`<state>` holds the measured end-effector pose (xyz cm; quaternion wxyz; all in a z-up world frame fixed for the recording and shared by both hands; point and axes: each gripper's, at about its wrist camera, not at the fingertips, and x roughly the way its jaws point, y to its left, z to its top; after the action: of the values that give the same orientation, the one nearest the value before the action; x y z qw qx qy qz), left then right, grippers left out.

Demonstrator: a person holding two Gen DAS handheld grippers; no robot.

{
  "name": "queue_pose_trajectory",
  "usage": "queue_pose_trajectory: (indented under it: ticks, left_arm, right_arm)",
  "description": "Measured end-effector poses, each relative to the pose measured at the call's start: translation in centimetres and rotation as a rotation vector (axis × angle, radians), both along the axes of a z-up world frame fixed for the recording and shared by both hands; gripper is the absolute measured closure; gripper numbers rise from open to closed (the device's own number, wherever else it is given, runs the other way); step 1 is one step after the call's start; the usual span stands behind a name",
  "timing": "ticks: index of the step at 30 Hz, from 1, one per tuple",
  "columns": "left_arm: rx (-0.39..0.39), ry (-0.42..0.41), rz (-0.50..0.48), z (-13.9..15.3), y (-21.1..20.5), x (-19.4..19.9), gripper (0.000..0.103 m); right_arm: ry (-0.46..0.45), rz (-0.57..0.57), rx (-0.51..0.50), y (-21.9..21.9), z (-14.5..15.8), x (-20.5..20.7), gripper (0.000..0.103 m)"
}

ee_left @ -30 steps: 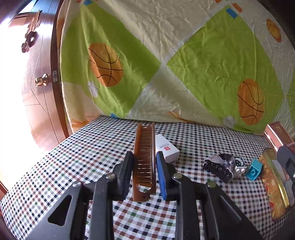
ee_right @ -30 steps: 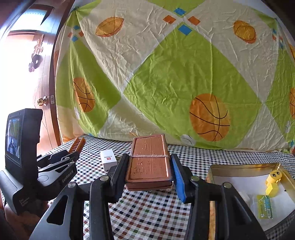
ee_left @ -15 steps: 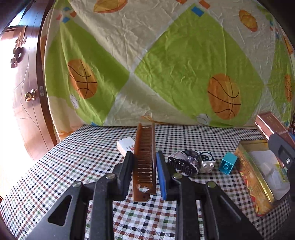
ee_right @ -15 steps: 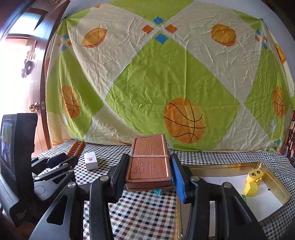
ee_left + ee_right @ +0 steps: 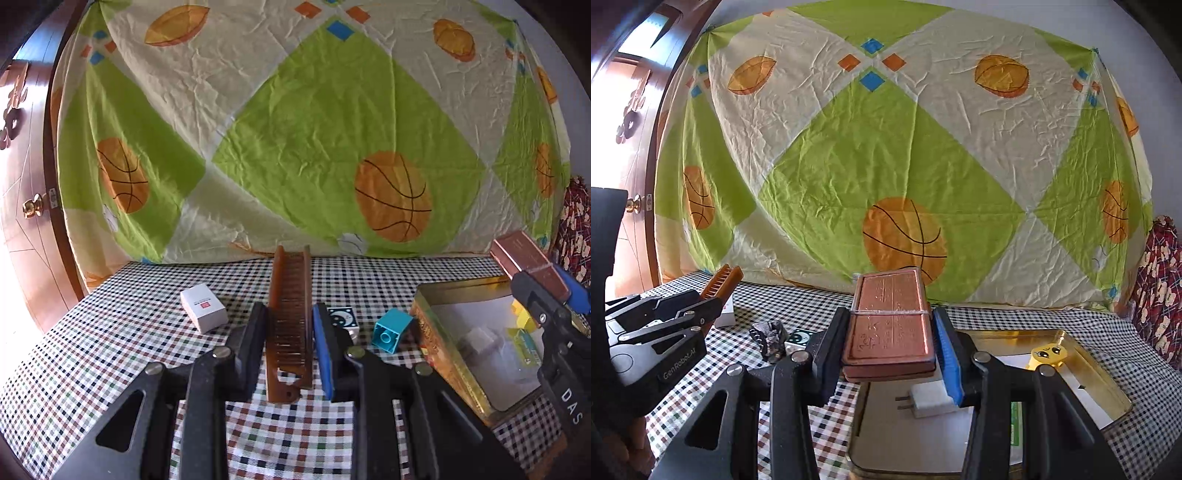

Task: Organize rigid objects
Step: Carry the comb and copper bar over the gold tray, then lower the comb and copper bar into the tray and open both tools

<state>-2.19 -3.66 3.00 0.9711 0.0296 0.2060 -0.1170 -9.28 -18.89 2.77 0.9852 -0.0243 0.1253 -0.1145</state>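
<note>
Between the jaws of the right gripper (image 5: 892,345) sits a flat copper-brown box (image 5: 890,328), bound across with a thin band and clamped by its long sides. It hangs over the near left part of the gold tin tray (image 5: 1082,345), so the step in hand looks like carrying it in for placing. The left gripper (image 5: 288,350) is likewise closed on a brown comb (image 5: 290,314), held along the fingers with its far end pointing away, above the checked desk (image 5: 110,350) and left of the tray.

Directly under the box lies a white plug adapter (image 5: 932,400) with its prongs pointing left, and a green-printed card (image 5: 1015,421) lies beside it, half hidden by the right finger. Judging from this, the next move calls for shifting the box to a bare patch of the tray floor before lowering, then opening the jaws; set straight down, it would land on the adapter and sit crooked. Further back in the tray stands a yellow toy figure (image 5: 1047,354), near the far wall, leaving open floor towards the right.

Out on the desk, still to be gathered, are a teal building block (image 5: 391,330) just beside the tray's left wall, a white cube with a dark printed face (image 5: 343,319), a dark crumpled-looking object (image 5: 768,338) I cannot identify, and a small white box (image 5: 203,308) further left. The comb's length may need it laid along the tray, and the two grippers are close enough to crowd each other there. Behind everything hangs a basketball-print sheet (image 5: 905,166).
</note>
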Motion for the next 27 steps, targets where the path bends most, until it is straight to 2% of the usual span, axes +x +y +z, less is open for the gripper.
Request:
queue_pose_trajectory:
  ticks: [5, 14, 23, 27]
  left_arm:
    - [0.003, 0.0, -0.052, 0.2, -2.9, -0.3, 0.079]
    - [0.015, -0.003, -0.157, 0.0, -9.3, -1.6, 0.079]
    - [0.071, 0.009, -0.262, -0.9, -15.6, -3.2, 0.079]
    - [0.101, 0.015, -0.298, -1.3, -17.7, -3.8, 0.079]
  right_arm:
    - [-0.004, -0.087, -0.028, -4.1, -0.1, -0.9, 0.055]
    - [0.008, -0.214, 0.007, -12.4, -0.3, -2.6, 0.055]
    - [0.059, -0.297, -0.05, -17.5, -1.1, -3.6, 0.055]
    - [0.083, -0.315, -0.041, -19.2, -1.5, -3.9, 0.055]
